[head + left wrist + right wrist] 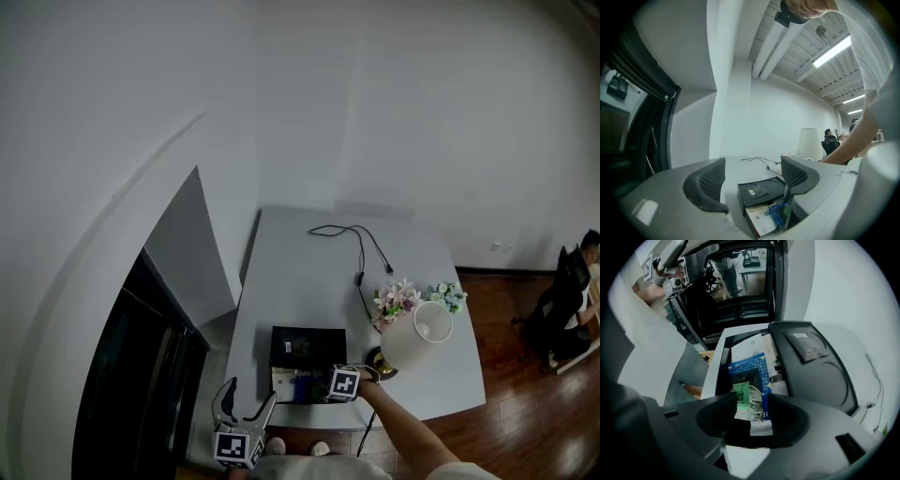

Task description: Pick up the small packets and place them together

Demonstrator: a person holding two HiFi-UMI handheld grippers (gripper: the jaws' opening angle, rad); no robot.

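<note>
Plainly, the grey table (309, 262) is the biggest thing here, and the black box (307, 345) sits at its near edge. A white-shaded lamp (417, 336) stands just right of the box, with a bunch of flowers (397, 300) behind the lamp. A thin cable (361, 253) trails away beyond the box.

The left gripper (248, 394) hangs off to the left of the box, past the table's edge. It points level, with its jaws wide apart and nothing in them.

The right gripper (751, 401) points steeply down into the box's open near compartment, where the small packets lie jumbled. Among them are a white packet (750, 345), a blue packet (752, 366) and, on top of it, a green-labelled packet (740, 392). The jaws stand about half closed, with the green-labelled packet between their tips. I cannot see the pads pressing on it, so I judge it not yet gripped.

The pile is the risk, since the tips could pinch the blue packet along with the green one. They could also skid off the thin edge and merely shuffle the heap. A tip catching the compartment wall could nudge the box towards the table's edge. The forearm also passes close by the lamp.
</note>
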